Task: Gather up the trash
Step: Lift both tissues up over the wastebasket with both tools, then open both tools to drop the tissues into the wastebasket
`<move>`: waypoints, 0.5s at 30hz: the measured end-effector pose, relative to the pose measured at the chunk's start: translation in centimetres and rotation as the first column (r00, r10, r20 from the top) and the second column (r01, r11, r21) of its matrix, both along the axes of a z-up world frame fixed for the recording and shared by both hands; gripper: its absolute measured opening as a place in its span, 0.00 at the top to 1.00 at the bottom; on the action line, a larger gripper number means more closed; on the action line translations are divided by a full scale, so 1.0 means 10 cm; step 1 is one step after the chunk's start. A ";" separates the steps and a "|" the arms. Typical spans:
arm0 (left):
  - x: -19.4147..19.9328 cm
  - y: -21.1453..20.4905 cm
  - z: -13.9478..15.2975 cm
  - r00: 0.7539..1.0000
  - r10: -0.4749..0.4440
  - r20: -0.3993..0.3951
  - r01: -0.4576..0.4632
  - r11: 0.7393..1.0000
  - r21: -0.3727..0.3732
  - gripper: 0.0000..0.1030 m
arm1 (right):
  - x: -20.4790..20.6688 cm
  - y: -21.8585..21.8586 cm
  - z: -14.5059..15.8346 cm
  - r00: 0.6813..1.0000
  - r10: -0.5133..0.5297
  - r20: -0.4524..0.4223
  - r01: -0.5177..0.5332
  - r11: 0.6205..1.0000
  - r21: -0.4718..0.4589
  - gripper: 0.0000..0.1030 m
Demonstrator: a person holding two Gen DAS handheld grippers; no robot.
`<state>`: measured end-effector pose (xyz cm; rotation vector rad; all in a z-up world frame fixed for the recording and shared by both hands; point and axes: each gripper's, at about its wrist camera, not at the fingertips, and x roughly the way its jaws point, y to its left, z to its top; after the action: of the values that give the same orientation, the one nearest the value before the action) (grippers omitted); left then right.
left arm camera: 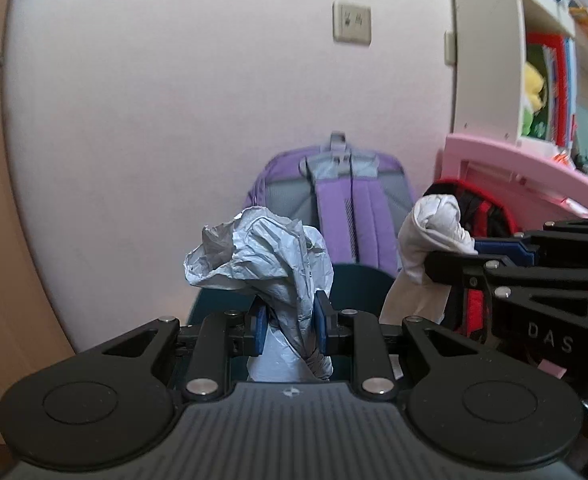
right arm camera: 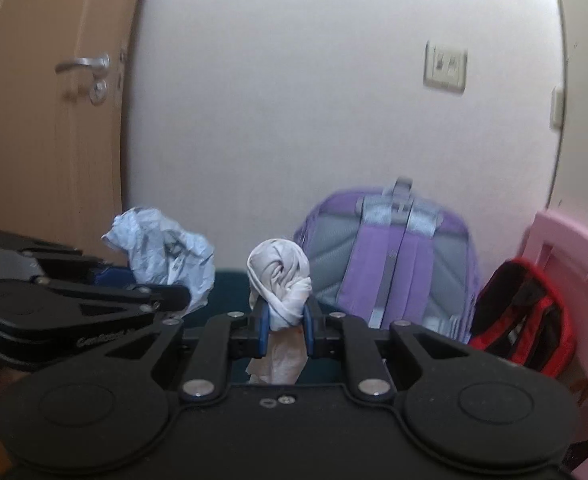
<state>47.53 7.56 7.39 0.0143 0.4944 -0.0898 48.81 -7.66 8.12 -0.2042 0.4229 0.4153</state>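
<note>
Left gripper [left arm camera: 287, 322] jaws clamped on crumpled paper [left arm camera: 259, 256], right gripper [right arm camera: 287, 322] on twisted tissue [right arm camera: 279, 280] — purple backpack [right arm camera: 390, 264] beyond; dark bin [left arm camera: 358, 284] between.

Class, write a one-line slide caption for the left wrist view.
Left gripper clamps crumpled paper; right gripper holds a white wad.

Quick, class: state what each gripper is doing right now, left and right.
Left gripper: closed on the crumpled paper.
Right gripper: closed on the twisted white tissue.
</note>
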 end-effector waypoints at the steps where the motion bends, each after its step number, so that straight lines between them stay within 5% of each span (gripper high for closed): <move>1: 0.07 0.01 -0.06 1.000 0.001 -0.010 -0.001 1.000 -0.002 0.78 | 0.05 0.00 -0.06 1.000 0.001 -0.013 -0.001 1.000 -0.009 0.85; 15: 0.60 0.07 -0.62 0.986 -0.015 -0.165 0.011 1.000 -0.028 0.78 | 0.33 0.13 -0.54 0.983 0.027 -0.182 -0.045 0.995 -0.093 0.77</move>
<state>53.54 8.21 1.19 -0.0170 0.6587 -0.1112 52.15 -6.38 2.74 -0.2701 0.6188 0.4512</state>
